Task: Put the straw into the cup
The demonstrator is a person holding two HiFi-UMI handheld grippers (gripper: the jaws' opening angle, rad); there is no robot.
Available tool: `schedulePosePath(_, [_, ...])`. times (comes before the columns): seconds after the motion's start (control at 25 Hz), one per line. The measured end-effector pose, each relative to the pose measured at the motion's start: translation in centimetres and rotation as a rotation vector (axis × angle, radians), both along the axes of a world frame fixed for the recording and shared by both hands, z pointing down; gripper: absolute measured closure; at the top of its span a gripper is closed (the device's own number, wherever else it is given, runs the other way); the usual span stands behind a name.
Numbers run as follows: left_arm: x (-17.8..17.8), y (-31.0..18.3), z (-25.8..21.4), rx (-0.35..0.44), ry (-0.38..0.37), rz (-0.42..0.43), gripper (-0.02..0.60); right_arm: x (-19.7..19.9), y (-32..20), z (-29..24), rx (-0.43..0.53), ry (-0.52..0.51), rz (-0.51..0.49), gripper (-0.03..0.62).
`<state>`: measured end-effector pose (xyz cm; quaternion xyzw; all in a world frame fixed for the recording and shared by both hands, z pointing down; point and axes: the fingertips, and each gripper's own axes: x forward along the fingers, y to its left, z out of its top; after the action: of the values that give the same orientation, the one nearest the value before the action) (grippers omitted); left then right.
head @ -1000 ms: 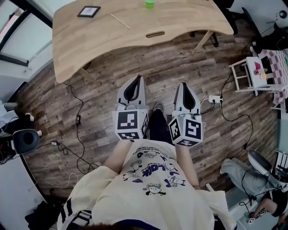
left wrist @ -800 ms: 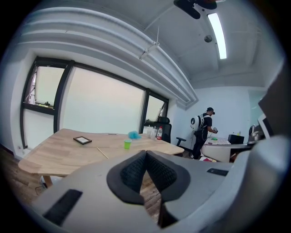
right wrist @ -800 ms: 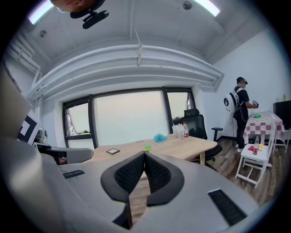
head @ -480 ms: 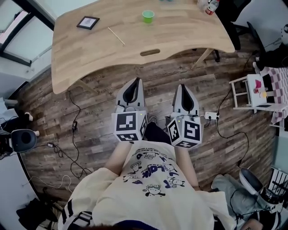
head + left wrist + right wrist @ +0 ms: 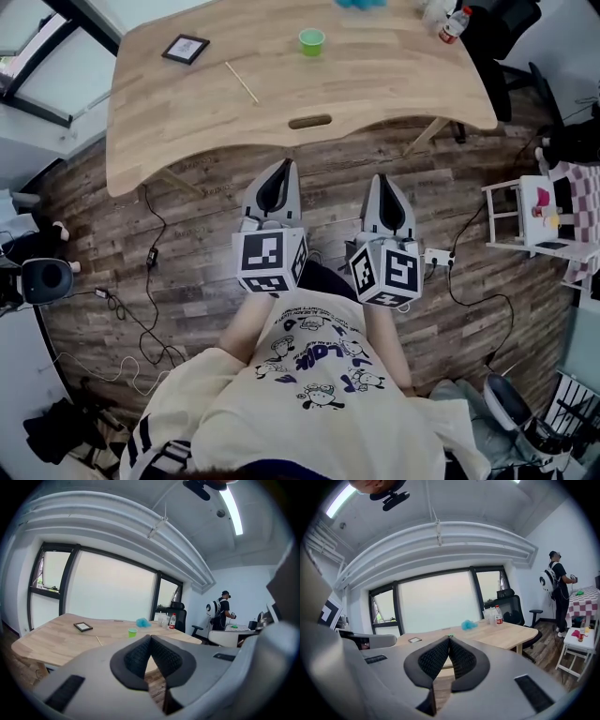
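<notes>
Wooden counter [image 5: 394, 75] — cup [image 5: 311, 40] and straw [image 5: 242, 82] lying apart on it. Left gripper [image 5: 285, 166] and right gripper [image 5: 381, 180] over plank floor [image 5: 206, 187] — fingers closed, empty.

No text or number reads cleanly. The T-shirt [image 5: 309, 375] has blue block lettering [image 5: 314, 354] among cartoon figures, upside down and creased, not legible for sure. The marker cubes [image 5: 270, 262] on the left gripper [image 5: 282, 169] and right gripper [image 5: 382, 180] show only black-and-white square code patterns, no characters; the red label on the bottle [image 5: 453, 23] is too small to read.
</notes>
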<state>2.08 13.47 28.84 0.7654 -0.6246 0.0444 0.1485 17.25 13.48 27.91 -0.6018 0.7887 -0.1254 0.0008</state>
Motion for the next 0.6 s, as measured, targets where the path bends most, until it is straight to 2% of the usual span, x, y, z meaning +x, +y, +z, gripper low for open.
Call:
schedulePosePath(0.28, [-0.4,-2.0,0.6,-0.028,-0.007,-0.029,0.554,-0.2,-2.4,1.2,-0.037,-0.015,-0.019,0.602])
schedulePosePath(0.6, [-2.6,-6.2,0.9,-0.040,-0.007,-0.059,0.554,-2.1,-6.8,1.3,-0.033,-0.014,-0.040,0.602])
